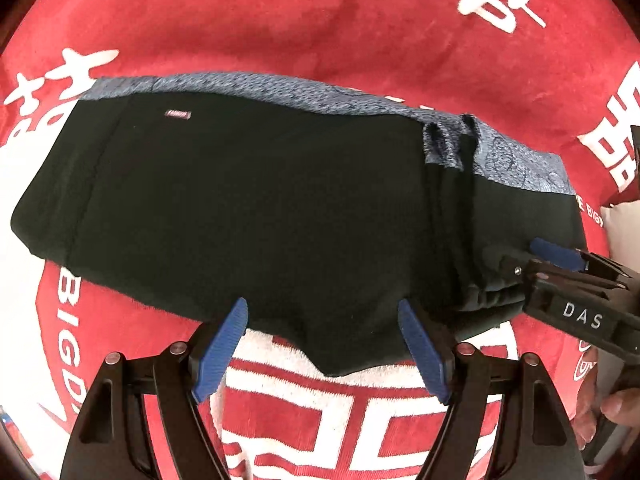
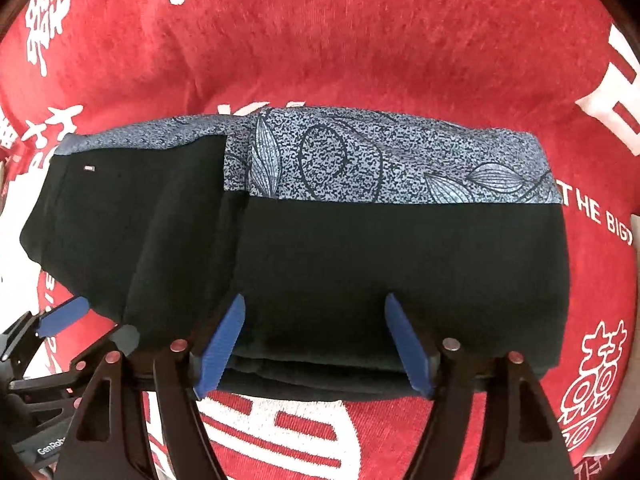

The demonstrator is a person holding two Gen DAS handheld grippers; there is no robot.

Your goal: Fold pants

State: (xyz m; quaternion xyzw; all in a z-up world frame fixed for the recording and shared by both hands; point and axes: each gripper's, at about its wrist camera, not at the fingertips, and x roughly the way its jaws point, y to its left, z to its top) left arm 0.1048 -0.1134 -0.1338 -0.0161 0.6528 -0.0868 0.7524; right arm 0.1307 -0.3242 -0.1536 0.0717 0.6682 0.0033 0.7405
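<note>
The black pants (image 1: 248,208) with a grey-blue patterned band (image 1: 280,90) lie folded in layers on a red cloth. They also show in the right wrist view (image 2: 360,264), where the patterned band (image 2: 384,160) runs along the far side. My left gripper (image 1: 324,344) is open at the near edge of the pants, fingers straddling a hanging corner of fabric. My right gripper (image 2: 316,340) is open at the near edge of the folded stack, fingers either side of it. The right gripper also shows in the left wrist view (image 1: 560,264) at the pants' right end.
The red cloth (image 1: 320,32) with white lettering covers the whole surface under the pants. A white object (image 1: 624,232) sits at the far right edge. The left gripper shows at the lower left of the right wrist view (image 2: 72,320).
</note>
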